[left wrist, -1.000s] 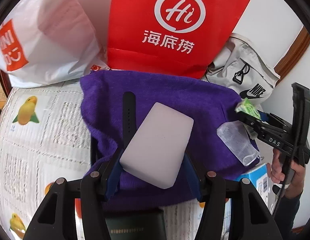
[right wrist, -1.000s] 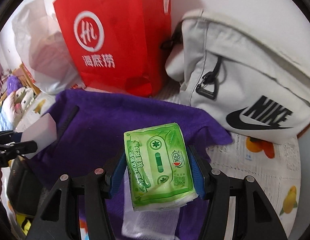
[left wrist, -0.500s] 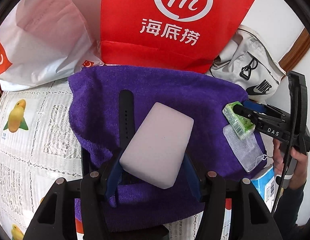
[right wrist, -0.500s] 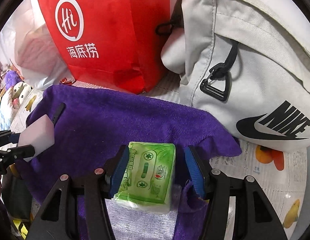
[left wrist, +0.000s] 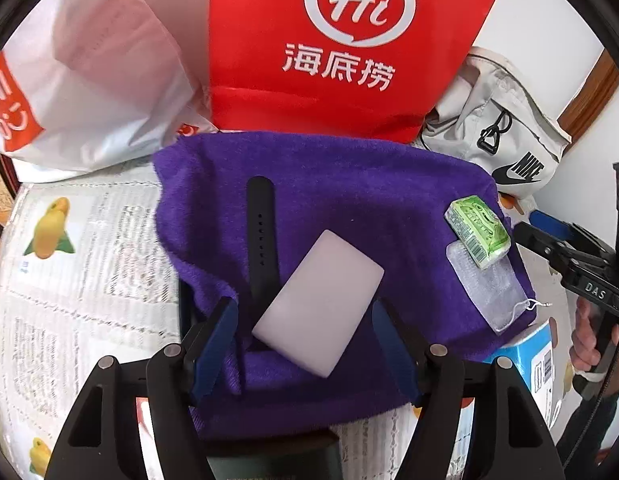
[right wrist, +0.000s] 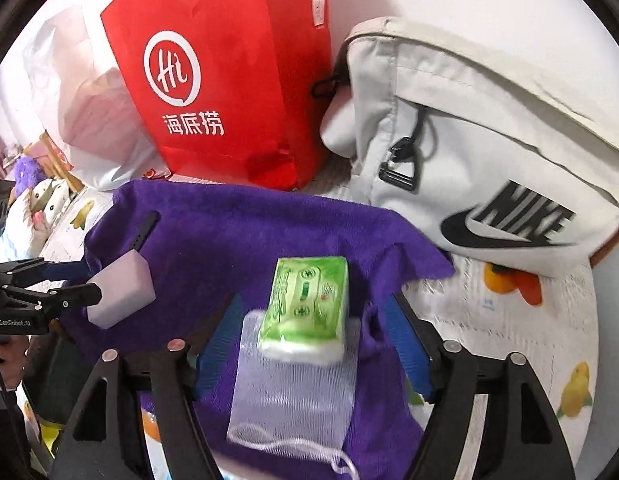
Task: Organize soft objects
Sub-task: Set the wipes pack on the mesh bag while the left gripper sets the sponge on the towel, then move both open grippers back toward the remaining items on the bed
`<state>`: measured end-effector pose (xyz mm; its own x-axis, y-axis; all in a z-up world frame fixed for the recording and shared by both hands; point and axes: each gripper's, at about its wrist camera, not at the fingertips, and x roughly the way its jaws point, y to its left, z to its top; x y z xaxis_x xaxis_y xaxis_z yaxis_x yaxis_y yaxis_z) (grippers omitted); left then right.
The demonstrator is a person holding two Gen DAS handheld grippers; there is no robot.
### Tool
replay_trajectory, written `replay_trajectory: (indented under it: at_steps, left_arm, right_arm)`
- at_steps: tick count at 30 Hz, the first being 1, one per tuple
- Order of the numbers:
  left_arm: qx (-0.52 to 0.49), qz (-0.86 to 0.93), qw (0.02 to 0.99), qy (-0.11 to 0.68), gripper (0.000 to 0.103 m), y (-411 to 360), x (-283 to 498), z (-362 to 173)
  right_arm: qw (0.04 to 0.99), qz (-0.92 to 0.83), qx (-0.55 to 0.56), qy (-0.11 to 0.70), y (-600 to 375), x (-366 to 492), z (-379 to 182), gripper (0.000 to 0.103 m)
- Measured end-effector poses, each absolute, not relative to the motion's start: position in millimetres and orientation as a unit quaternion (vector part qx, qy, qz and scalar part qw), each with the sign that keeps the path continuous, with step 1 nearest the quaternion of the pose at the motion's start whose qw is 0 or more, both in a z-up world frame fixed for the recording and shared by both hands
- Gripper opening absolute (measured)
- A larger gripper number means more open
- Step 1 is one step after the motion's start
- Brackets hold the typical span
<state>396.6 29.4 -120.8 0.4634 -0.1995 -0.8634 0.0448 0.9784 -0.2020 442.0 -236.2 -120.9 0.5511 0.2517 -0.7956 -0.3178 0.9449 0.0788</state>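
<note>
A purple towel (left wrist: 349,200) lies spread on the table; it also shows in the right wrist view (right wrist: 237,232). A white sponge block (left wrist: 319,304) lies on it between the fingers of my open left gripper (left wrist: 305,344), untouched by the pads; it also shows in the right wrist view (right wrist: 121,294). A green tissue pack (right wrist: 307,304) rests on a white mesh pouch (right wrist: 297,392) on the towel's right part, between the spread fingers of my open right gripper (right wrist: 313,348). Both also show in the left wrist view: pack (left wrist: 477,232), pouch (left wrist: 489,292).
A black watch strap (left wrist: 261,232) lies on the towel. Behind stand a red Hi paper bag (left wrist: 341,40), a white plastic bag (left wrist: 81,80) and a grey Nike bag (right wrist: 489,140). A blue box (left wrist: 541,364) sits at the towel's right corner. A fruit-print tablecloth (left wrist: 69,280) covers the table.
Both grippers opened. The left let the sponge go onto the towel. The right set the tissue pack on the mesh pouch, released it and drew back.
</note>
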Motion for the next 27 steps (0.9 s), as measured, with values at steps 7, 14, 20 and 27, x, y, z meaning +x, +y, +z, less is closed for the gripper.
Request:
replay_trajectory:
  at_steps: [7, 14, 20, 27]
  left_arm:
    - [-0.084, -0.061, 0.872, 0.478, 0.068, 40.7, 365.2, -96.8]
    - [-0.084, -0.059, 0.878, 0.467, 0.068, 47.3, 320.5, -76.1]
    - [-0.082, -0.060, 0.874, 0.475, 0.068, 47.3, 275.6, -74.1]
    - [-0.091, -0.055, 0.870, 0.482, 0.068, 54.3, 222.9, -83.2]
  right_arm:
    - [0.884, 0.128, -0.032, 0.448, -239.6, 407.9, -104.9, 0.078]
    - [0.898, 0.125, -0.040, 0.419, -240.3, 345.7, -88.0, 0.078]
    - [0.902, 0.135, -0.024, 0.409, -235.7, 280.1, -84.5, 0.078]
    - [0.904, 0.165, -0.001, 0.394, -231.3, 200.5, -87.8, 0.078]
